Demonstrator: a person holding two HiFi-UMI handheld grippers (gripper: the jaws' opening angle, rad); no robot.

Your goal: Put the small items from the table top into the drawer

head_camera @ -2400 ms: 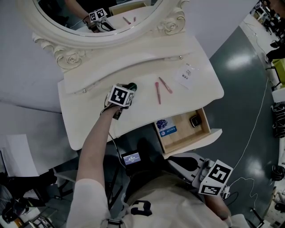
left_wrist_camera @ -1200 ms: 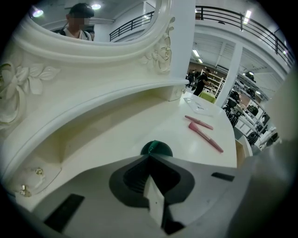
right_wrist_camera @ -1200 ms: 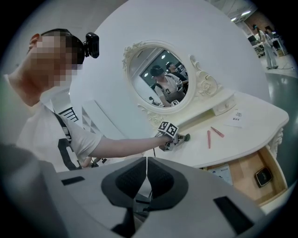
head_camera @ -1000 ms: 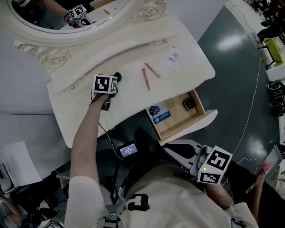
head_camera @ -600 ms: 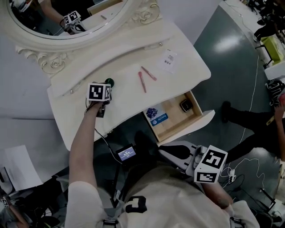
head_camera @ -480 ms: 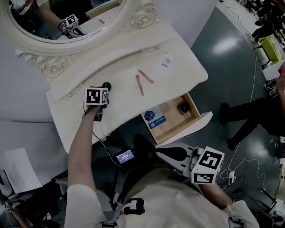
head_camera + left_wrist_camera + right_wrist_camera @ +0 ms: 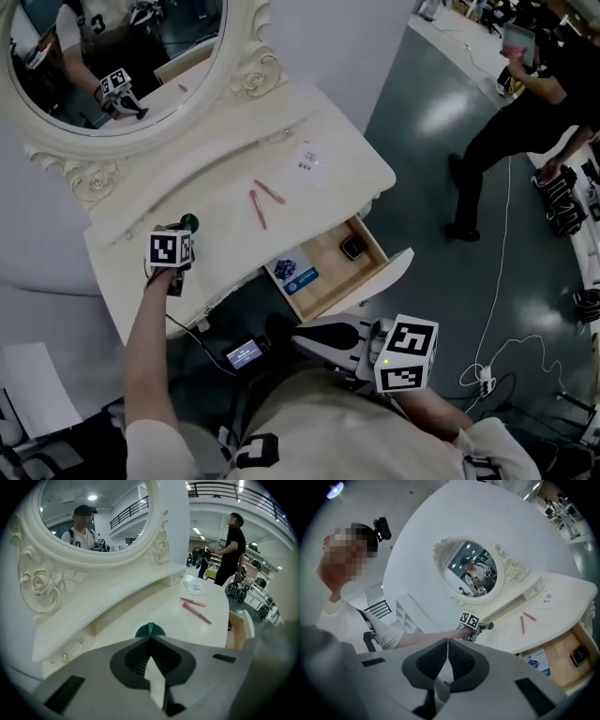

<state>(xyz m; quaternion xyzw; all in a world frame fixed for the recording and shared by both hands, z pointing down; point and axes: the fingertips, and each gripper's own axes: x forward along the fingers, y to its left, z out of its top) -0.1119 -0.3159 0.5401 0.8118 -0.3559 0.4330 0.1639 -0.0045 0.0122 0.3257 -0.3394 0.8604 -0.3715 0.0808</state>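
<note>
Green cap (image 7: 151, 630) is pinched by the left tool (image 7: 150, 638), plain only in its view; right tool (image 7: 447, 641) pressed together.

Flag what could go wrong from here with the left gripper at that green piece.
1. The left gripper seems to pinch the green piece only at its very tips; it may slip out on the way.
2. The two pink sticks lie between it and the open drawer; a low carry could sweep them off.
3. The drawer holds a blue card and a dark item; a drop could land on them.
</note>
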